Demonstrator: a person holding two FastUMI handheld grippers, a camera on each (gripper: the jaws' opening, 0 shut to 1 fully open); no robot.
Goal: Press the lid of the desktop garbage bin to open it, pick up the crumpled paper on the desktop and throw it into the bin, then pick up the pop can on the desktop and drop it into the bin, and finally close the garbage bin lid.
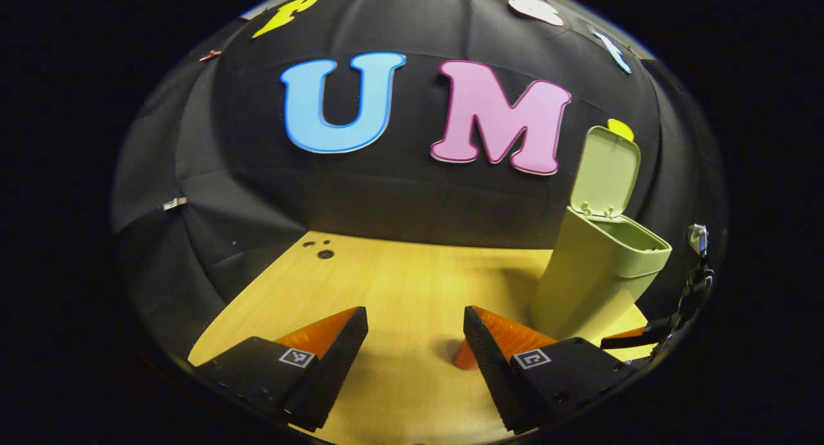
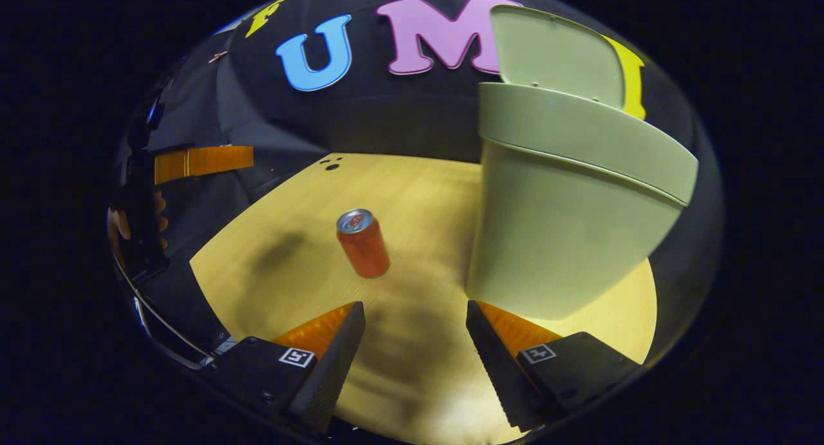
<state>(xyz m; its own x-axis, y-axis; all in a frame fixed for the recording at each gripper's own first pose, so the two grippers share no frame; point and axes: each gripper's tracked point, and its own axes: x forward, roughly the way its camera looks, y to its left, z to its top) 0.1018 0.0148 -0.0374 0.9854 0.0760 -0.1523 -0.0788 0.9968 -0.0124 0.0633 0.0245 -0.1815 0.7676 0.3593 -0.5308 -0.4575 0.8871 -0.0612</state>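
in the right gripper view the pop can (image 2: 362, 243) stands upright on the desk (image 2: 277, 284), out on the open middle of the wood and well clear of every edge, with bare desk between it and the right gripper (image 2: 415, 342), whose fingers are spread apart and hold nothing. just to the can's right, and apart from it, stands the garbage bin (image 2: 566, 226), close to the camera and near the desk's right edge; its lid (image 2: 557, 52) is swung up and open behind the rim. from this low angle the bin's wall hides its inside, so what lies in it cannot be told. three small dark holes (image 2: 331, 164) sit near the desk's far left corner. at the left edge of that view the other gripper and a hand (image 2: 138, 229) holding it are dim and hard to make out. in the left gripper view the left gripper (image 1: 415, 345) hovers over bare wood with its fingers apart and empty; the open bin (image 1: 595, 271) stands ahead to the right, and an orange shape beside the right finger is mostly hidden behind it.
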